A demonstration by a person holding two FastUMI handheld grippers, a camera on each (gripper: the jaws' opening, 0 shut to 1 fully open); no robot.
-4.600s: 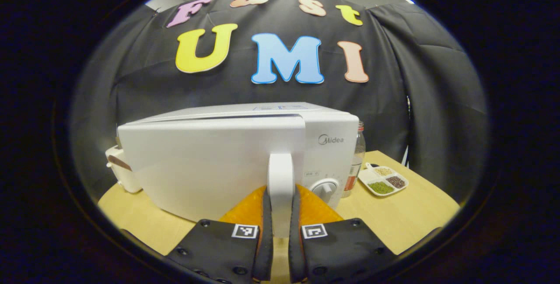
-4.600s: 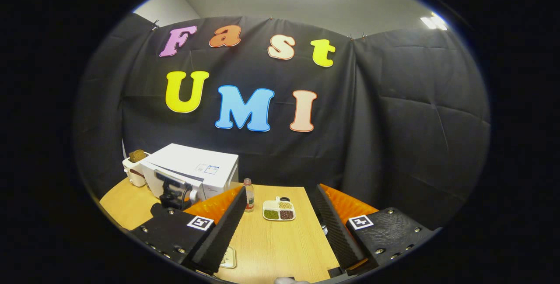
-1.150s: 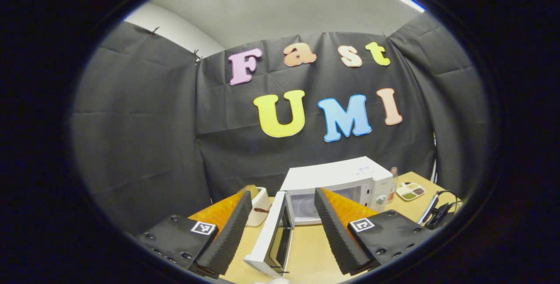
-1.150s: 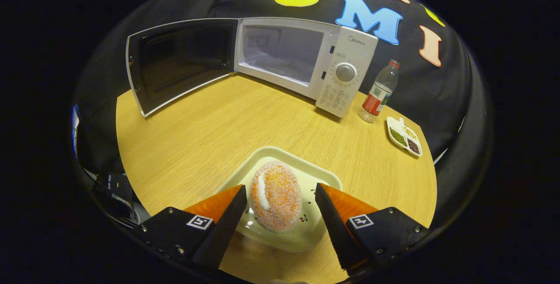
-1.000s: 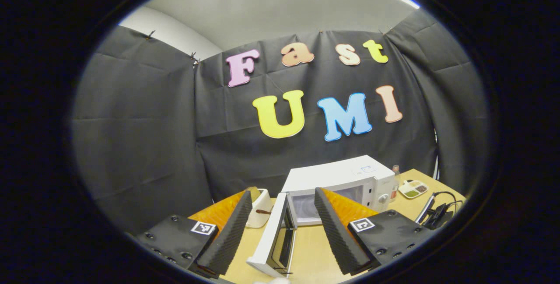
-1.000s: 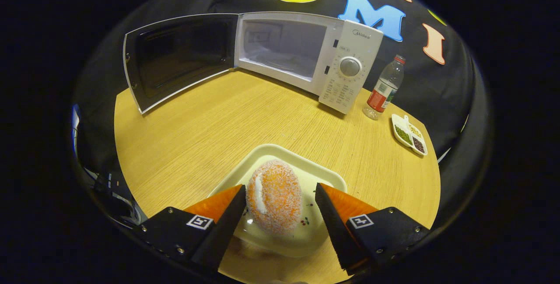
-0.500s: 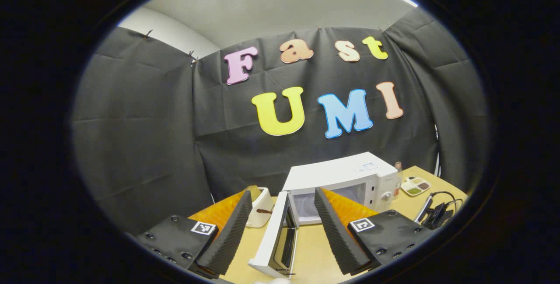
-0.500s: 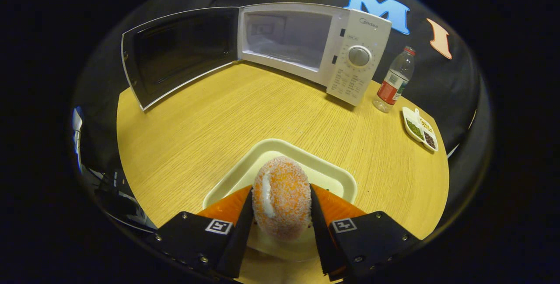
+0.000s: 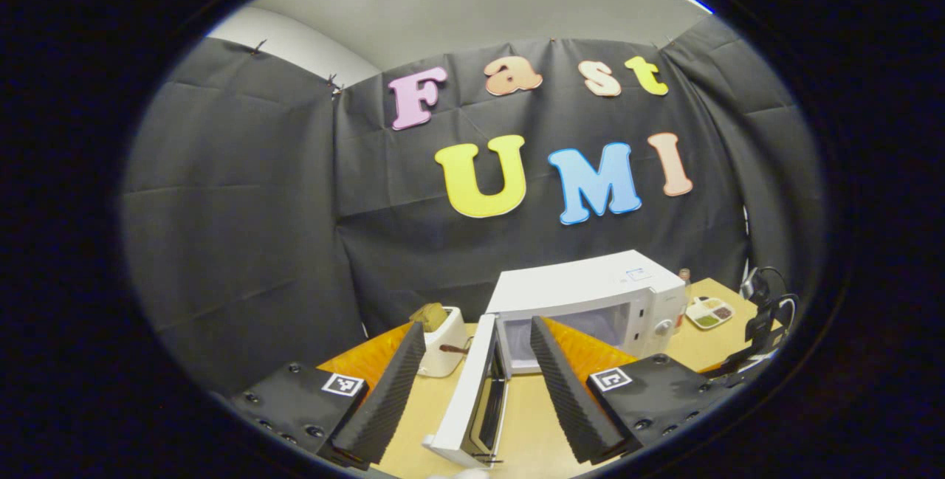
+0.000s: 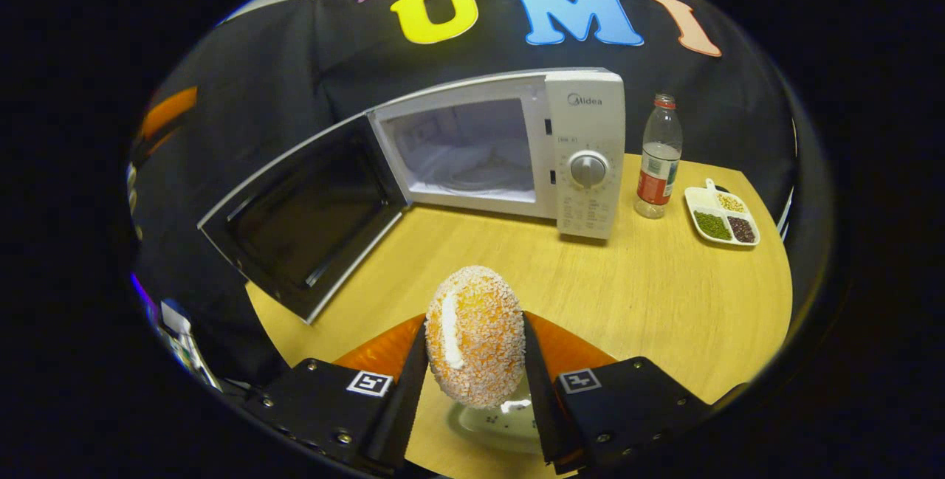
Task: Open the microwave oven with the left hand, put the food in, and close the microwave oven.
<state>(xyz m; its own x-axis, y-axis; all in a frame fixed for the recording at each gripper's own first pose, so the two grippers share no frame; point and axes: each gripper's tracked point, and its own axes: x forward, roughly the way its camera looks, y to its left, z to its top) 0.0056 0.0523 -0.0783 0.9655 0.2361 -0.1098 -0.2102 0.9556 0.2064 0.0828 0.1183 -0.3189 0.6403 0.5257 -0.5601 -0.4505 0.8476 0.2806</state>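
In the right gripper view, my right gripper [image 10: 475,350] is shut on a round orange crumb-coated bun [image 10: 476,335], lifted above its pale plate [image 10: 502,420]. Ahead stands the white microwave [image 10: 587,125] with its door [image 10: 303,217] swung wide to the left and its cavity [image 10: 465,147] lit and bare. In the left gripper view, my left gripper [image 9: 476,383] is open with nothing between its fingers, held back from the microwave [image 9: 590,294], whose open door [image 9: 472,401] shows edge-on between the fingers.
A plastic bottle [image 10: 657,158] stands right of the microwave, with a divided white dish of grains [image 10: 722,217] beyond it. A white toaster [image 9: 441,342] sits left of the microwave. The other gripper's device [image 9: 764,313] shows at the right of the wooden table [image 10: 664,294].
My right gripper closed on the bun and has lifted it off the plate, swinging to face the microwave opening. The left gripper has let go of the door handle and drawn back.
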